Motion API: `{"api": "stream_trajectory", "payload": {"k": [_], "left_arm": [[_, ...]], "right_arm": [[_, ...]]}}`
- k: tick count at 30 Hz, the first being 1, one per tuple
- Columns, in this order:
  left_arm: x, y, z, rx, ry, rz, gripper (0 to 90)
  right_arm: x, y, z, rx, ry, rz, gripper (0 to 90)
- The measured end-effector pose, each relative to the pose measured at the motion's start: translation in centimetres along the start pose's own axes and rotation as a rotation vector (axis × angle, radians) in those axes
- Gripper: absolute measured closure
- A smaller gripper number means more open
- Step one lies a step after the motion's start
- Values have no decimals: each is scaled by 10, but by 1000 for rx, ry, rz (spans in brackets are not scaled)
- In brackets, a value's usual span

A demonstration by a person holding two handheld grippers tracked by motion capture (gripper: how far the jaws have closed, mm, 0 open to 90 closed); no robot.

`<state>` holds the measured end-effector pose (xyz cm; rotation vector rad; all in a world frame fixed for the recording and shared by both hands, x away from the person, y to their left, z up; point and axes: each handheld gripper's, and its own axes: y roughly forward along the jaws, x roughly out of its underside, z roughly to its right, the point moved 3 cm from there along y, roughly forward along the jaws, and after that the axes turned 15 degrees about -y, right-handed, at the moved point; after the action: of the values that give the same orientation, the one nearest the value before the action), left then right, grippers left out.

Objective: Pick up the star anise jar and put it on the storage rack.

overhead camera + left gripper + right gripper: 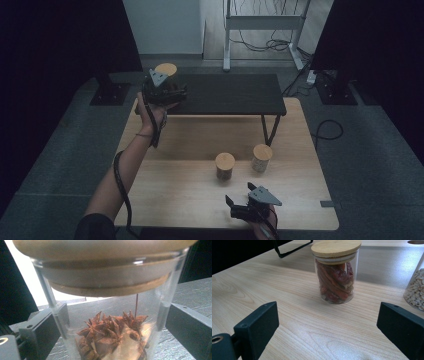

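A glass jar of star anise (166, 69) (110, 335) with a wooden lid stands at the left end of the low black shelf (235, 92). My left gripper (167, 81) is level with it, and the jar sits between its two open jaws. A jar of dried red chillies (225, 166) (336, 272) and a jar of pale beans (262, 157) (415, 292) stand on the wooden table (190, 185). My right gripper (239, 194) (328, 327) hovers near the table's front edge. It points at the chilli jar, open, with nothing between its jaws.
The black shelf stands on thin legs (270, 130) across the far half of the table. Beyond it are a white desk frame (262, 22) with loose cables, and dark stand bases (110, 92) on the floor at both sides.
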<state>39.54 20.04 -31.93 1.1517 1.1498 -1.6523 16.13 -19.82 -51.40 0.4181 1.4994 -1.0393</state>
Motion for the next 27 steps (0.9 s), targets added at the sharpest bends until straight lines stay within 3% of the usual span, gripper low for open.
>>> {"api": "stream_trajectory", "payload": {"k": [27], "left_arm": [[-1,-16,4,-20,7,6,27]], "right_arm": [[-1,-4,-3,11,-12,11,36]]}}
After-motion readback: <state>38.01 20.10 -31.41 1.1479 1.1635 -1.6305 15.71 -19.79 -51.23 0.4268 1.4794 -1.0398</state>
